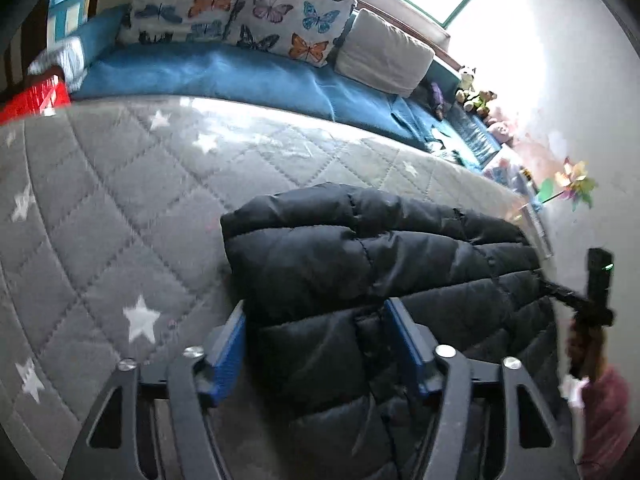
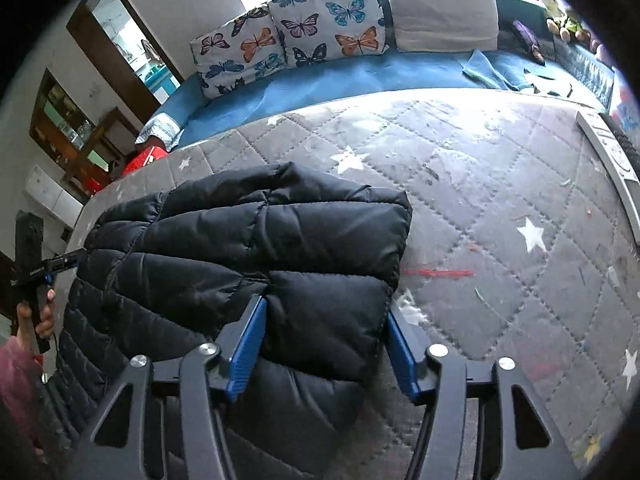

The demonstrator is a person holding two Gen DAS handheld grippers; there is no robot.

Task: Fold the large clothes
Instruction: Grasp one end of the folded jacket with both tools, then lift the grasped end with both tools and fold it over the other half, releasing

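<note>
jacket [image 2: 248, 248] on quilt [image 2: 500, 200] | cushions [image 2: 320, 28] behind on mattress [image 2: 340, 76] | left gripper [image 1: 316, 344] at jacket's left end, right gripper [image 2: 326, 344] at its right

Both grippers tilt down: left gripper [image 1: 314, 322] & right gripper [image 2: 324, 320] jaws part-open, w/ fabric between.

no text can be read; small print on the left gripper [image 2: 66, 259] is blurred

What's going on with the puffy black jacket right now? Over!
Left gripper and right gripper each straddle a padded fold of the black jacket. Jacket bunched on grey star quilt, fold unfinished. Nothing in the way.
</note>
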